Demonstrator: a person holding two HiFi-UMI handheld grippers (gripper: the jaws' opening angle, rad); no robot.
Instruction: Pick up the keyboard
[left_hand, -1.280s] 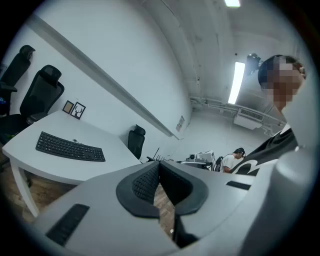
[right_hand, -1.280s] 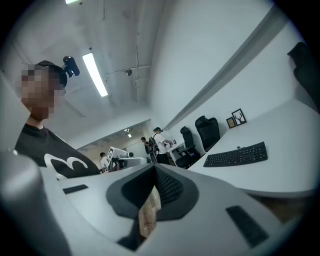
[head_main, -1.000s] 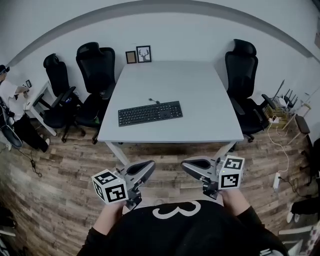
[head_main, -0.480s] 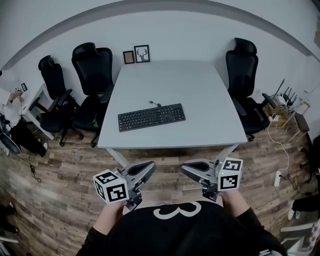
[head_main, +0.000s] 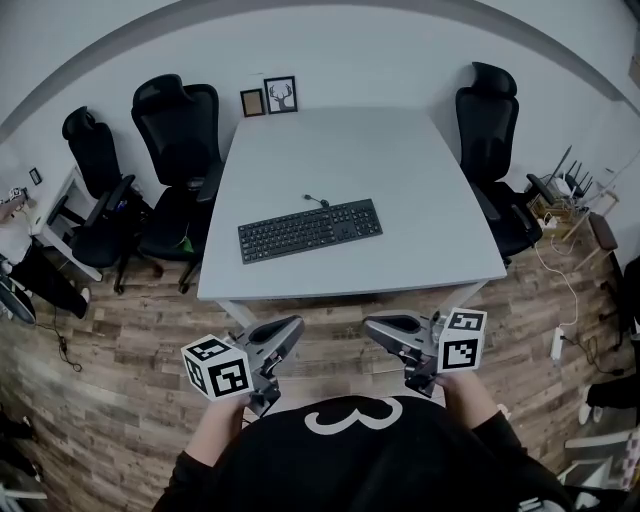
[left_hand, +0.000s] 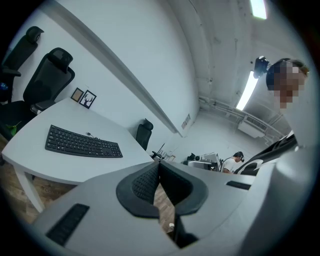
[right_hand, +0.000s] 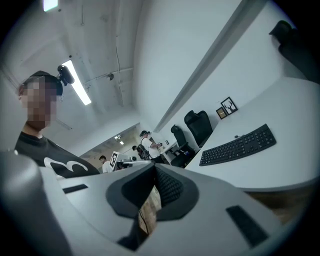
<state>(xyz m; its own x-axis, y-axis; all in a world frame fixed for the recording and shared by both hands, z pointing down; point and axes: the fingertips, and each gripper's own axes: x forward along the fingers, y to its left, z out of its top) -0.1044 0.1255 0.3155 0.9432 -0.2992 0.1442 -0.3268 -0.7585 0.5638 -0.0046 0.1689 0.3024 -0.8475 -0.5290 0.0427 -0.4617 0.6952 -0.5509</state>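
A black keyboard (head_main: 310, 229) lies on the white table (head_main: 340, 160), near its front edge, with its cable at the back; it also shows as the keyboard (left_hand: 83, 142) and the keyboard (right_hand: 239, 145) in the two gripper views. My left gripper (head_main: 296, 327) and right gripper (head_main: 370, 327) hang below the table's front edge, over the wooden floor, close to my body. Their tips point inward toward each other. Both are shut with nothing between the jaws, well short of the keyboard.
Black office chairs stand left (head_main: 175, 130) and right (head_main: 495, 110) of the table. Two small framed pictures (head_main: 270, 97) lean on the wall at the table's back edge. Cables and a power strip (head_main: 557, 345) lie on the floor at right. People (right_hand: 150, 145) work at desks farther off.
The table and keyboard have drawn closer and lower in the head view as I stepped toward them. Both grippers kept their shut pose in front of my body.
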